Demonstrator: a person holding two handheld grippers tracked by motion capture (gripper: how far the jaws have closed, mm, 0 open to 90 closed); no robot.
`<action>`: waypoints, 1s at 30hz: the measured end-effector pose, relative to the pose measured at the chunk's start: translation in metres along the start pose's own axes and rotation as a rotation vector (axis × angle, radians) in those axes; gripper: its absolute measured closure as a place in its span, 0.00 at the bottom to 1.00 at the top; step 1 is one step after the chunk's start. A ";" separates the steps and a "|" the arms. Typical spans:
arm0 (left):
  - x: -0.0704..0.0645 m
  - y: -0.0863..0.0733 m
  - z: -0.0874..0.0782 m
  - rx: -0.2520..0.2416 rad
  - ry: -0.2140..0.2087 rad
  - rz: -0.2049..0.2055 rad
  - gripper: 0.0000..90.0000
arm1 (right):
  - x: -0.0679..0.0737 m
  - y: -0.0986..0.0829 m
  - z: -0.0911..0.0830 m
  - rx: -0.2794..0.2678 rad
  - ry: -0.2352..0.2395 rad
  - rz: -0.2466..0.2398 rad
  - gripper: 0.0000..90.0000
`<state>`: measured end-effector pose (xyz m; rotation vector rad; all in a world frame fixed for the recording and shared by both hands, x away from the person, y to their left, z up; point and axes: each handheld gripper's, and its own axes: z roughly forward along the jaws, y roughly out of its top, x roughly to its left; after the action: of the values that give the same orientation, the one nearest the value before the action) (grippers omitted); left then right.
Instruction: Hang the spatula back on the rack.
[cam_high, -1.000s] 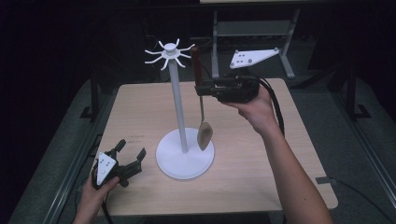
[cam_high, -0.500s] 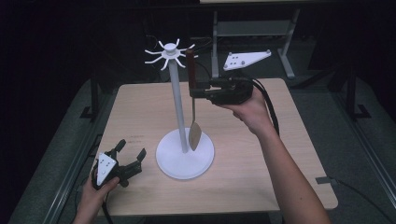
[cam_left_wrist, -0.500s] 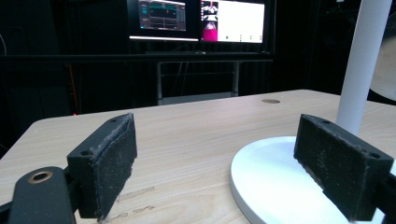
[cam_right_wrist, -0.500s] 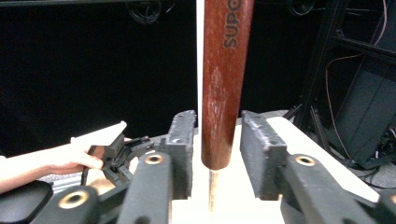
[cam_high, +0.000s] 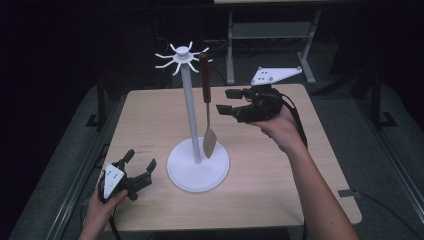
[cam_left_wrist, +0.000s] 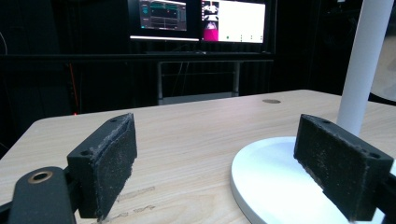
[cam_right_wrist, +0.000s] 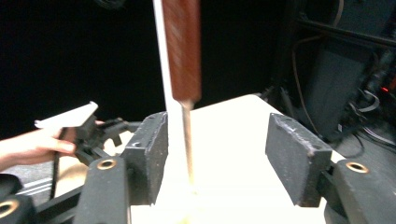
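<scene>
Right hand-held gripper (cam_high: 226, 101) hovers spread beside the hanging spatula (cam_high: 207, 110); left hand-held gripper (cam_high: 140, 167) rests spread near the surface (cam_high: 280, 175) edge

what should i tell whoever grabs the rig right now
Right gripper: jaws open, empty, held just right of the spatula, not touching it.
Left gripper: jaws open, empty, low at the table's near-left corner beside the stand's base.
Spatula hangs from a hook at the top of the white stand, wooden handle up, blade just above the base.
Done: spatula hung and released.
Left: probably only to draw the right gripper clear without knocking the spatula.
</scene>
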<state>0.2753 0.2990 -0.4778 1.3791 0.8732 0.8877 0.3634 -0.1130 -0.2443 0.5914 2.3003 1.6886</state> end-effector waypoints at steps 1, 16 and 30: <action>0.000 0.000 0.000 0.000 0.000 0.000 0.14 | -0.001 -0.003 -0.001 0.002 -0.011 0.003 0.41; 0.000 0.000 0.000 -0.004 0.001 0.000 0.14 | -0.016 -0.058 -0.022 0.055 -0.169 0.072 0.33; 0.000 0.000 0.000 0.001 0.002 0.000 0.14 | -0.024 -0.109 -0.041 0.102 -0.269 0.129 0.23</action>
<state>0.2749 0.2994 -0.4780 1.3796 0.8753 0.8892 0.3480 -0.1865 -0.3362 0.9451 2.2034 1.4468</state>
